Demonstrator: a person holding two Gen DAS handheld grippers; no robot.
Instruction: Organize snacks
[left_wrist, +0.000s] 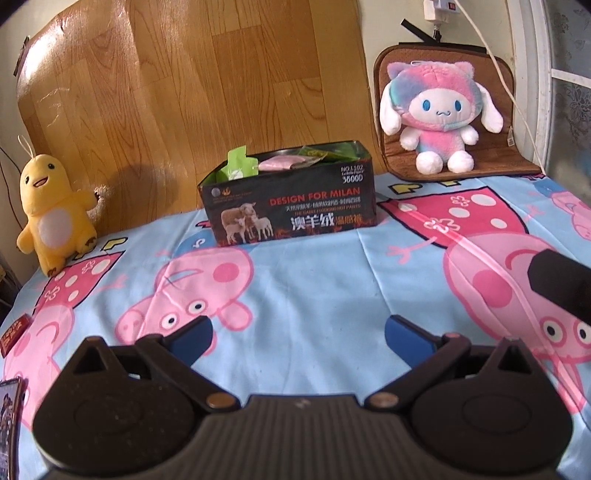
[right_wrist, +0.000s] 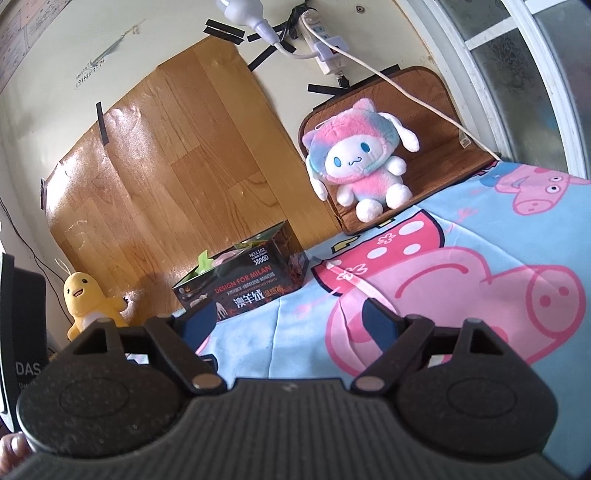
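A dark open-topped box (left_wrist: 290, 206) printed "DESIGN FOR MILAN" stands at the back of the bed against the wall. It holds snack packets: a green pouch (left_wrist: 238, 164), a pink packet (left_wrist: 282, 162) and green wrappers behind. The box also shows in the right wrist view (right_wrist: 243, 284). My left gripper (left_wrist: 297, 338) is open and empty, low over the sheet in front of the box. My right gripper (right_wrist: 288, 321) is open and empty, to the right of the box. Part of it shows as a black shape in the left wrist view (left_wrist: 561, 286).
A blue cartoon-pig sheet (left_wrist: 332, 280) covers the bed. A yellow plush (left_wrist: 53, 206) sits at the back left, a pink-and-blue plush (left_wrist: 439, 110) on a brown pad at the back right. Small red packets (left_wrist: 14, 334) lie at the left edge. A window (right_wrist: 517, 62) is on the right.
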